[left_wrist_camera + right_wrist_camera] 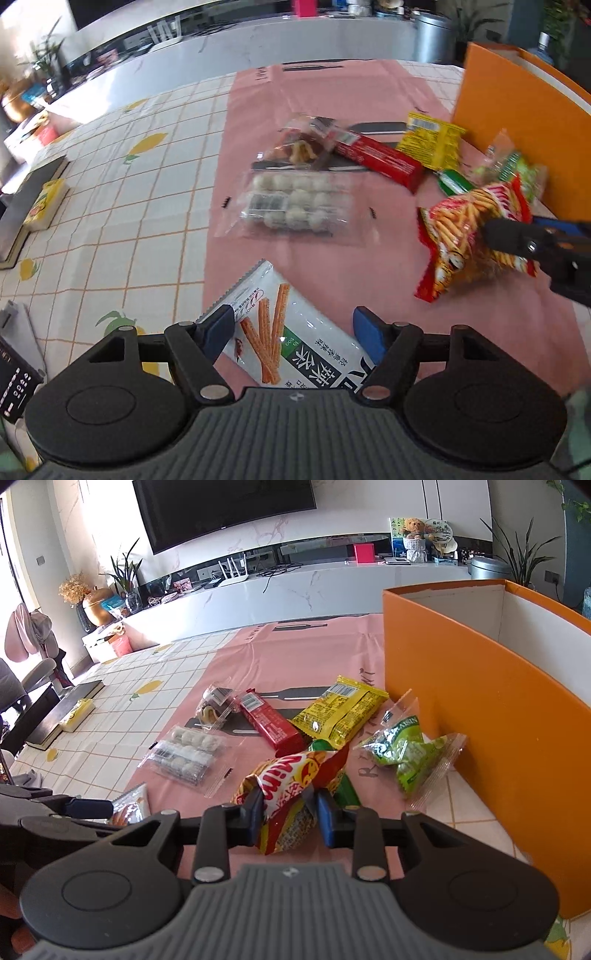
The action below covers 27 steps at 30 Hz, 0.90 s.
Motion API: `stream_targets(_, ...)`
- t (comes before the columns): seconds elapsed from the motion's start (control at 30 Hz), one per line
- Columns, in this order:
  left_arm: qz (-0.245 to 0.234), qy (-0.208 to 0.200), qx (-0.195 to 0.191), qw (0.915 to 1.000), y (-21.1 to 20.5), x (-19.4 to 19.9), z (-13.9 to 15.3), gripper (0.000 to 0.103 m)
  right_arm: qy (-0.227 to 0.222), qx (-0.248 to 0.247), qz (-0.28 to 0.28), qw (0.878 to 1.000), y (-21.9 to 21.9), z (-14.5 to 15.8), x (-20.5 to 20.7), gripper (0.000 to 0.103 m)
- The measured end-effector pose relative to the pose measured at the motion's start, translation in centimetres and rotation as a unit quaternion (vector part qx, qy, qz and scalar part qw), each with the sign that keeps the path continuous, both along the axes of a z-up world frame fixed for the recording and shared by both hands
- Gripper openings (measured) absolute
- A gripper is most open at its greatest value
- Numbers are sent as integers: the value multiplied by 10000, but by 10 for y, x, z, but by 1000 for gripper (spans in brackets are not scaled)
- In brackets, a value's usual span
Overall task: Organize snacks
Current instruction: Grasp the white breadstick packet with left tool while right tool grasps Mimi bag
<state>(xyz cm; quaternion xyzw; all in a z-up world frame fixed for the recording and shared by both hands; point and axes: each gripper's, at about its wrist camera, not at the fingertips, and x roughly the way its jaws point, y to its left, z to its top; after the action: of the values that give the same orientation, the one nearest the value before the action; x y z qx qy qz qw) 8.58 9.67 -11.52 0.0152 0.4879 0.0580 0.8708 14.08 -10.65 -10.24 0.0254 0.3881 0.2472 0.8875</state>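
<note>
My left gripper points down at a white packet of orange sticks on the pink mat. The packet lies between the blue pads, which stand wide around it; the jaws are open. My right gripper is shut on a crumpled red and yellow bag of snack sticks, pinching its near end. In the left wrist view that bag sits at the right with the right gripper on it. A tall orange box with a white inside stands just to the right.
On the mat lie a clear pack of white balls, a clear pastry bag, a red carton, a yellow packet, a green raisin packet and a small green packet. A dark book with a yellow item lies far left.
</note>
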Motion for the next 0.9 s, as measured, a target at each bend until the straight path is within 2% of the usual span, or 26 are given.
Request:
stream_targets(0.1, -545, -113, -135, 9984, -9, -13, 0, 82, 61, 39, 19, 10000, -8, 1, -9, 27)
stream_targets(0.2, -596, -229, -250, 9976, -13, -21, 3, 83, 115, 34, 5, 9999, -17, 2, -18, 28)
stream_targets(0.23, -464, -221, -276, 9983, -13, -22, 5, 84, 137, 32, -14, 9999, -20, 2, -21, 28)
stream_targets(0.3, 110, -142, -312, 9994, -12, -24, 7, 90, 178, 33, -44, 9998, -25, 2, -26, 28)
stream_targets(0.4, 1001, 1, -513, 9936, -8, -28, 8, 91, 238, 54, -83, 9997, -31, 0, -31, 28)
stream_targets(0.47, 1266, 63, -737, 9892, -7, -31, 7, 91, 267, 79, -131, 9995, -33, 0, -31, 28)
stream_targets(0.53, 1404, 118, -722, 9874, -10, -30, 5, 91, 295, 106, -207, 9993, -35, 0, -31, 30)
stream_targets(0.57, 1431, 126, -706, 9871, -11, -30, 5, 92, 307, 120, -265, 9991, -37, 0, -31, 30)
stream_targets(0.63, 1448, 190, -699, 9868, -15, -27, 4, 92, 352, 203, -369, 9985, -42, -1, -29, 38)
stream_targets(0.77, 1289, 187, -373, 9908, -29, -21, -1, 94, 412, 380, -542, 9970, -49, -1, -26, 45)
stream_targets(0.9, 848, -28, -433, 9955, -32, -17, -2, 83, 400, 576, -554, 9960, -52, 0, -25, 51)
